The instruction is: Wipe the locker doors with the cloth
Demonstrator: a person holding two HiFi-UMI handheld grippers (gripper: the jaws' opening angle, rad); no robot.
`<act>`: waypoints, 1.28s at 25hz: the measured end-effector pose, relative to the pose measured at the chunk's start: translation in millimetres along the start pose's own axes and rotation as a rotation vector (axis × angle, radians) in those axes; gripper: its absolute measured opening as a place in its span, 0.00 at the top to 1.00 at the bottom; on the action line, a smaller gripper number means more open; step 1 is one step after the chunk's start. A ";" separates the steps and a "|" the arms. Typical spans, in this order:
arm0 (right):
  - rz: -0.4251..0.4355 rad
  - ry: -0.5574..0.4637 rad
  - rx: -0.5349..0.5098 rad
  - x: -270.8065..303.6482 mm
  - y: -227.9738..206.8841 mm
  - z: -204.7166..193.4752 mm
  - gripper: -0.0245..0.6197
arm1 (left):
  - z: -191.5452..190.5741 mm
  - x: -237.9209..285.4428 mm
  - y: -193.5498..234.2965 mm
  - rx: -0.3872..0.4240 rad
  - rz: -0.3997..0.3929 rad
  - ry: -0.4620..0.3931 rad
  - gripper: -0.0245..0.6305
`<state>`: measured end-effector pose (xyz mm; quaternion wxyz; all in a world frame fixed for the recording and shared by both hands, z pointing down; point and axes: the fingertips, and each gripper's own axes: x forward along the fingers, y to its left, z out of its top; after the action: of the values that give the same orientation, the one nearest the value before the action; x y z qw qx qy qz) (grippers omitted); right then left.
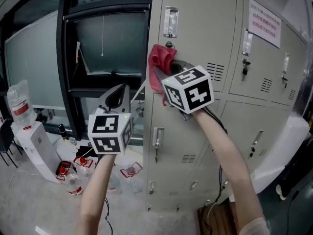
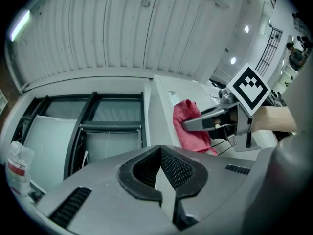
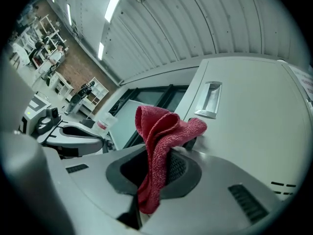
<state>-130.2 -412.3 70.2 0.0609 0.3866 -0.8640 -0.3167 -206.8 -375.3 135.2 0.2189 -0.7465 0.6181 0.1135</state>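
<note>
Right gripper (image 3: 164, 173): jaws clamped on a red terry cloth (image 3: 160, 131), whose folds stand up past the tips.
Cloth position: at the pale grey metal locker door (image 1: 205, 38), near its left edge, just below the recessed metal handle (image 1: 170, 22).
Left gripper (image 2: 161, 173): jaws together with nothing between them, held left of that door and apart from it.
Surroundings: dark-framed window (image 1: 105, 48); clear plastic bottles (image 1: 73, 182) on the floor (image 1: 29, 204).

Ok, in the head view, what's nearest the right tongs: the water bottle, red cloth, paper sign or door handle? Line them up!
1. Red cloth, pinched in the right tongs.
2. Door handle, just above it.
3. Paper sign, upper right on another locker door.
4. Water bottle, far left.
</note>
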 end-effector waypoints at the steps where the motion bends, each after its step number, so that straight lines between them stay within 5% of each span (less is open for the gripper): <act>1: -0.008 0.005 -0.002 2.8 -0.1 -1.7 0.92 | -2.3 0.2 1.7 0.000 0.001 0.003 0.94; 21: -0.069 0.033 0.009 -0.3 -23.2 -21.2 0.92 | -11.2 4.6 6.6 -0.021 0.014 0.009 0.94; 32: -0.124 0.054 0.005 -36.7 -60.5 -42.9 0.92 | 1.2 16.7 -30.2 -0.031 -0.026 -0.019 0.94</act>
<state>-51.7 -438.0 73.4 0.0634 0.4477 -0.8374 -0.3071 -173.8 -385.1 132.4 0.2144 -0.7565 0.6046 0.1272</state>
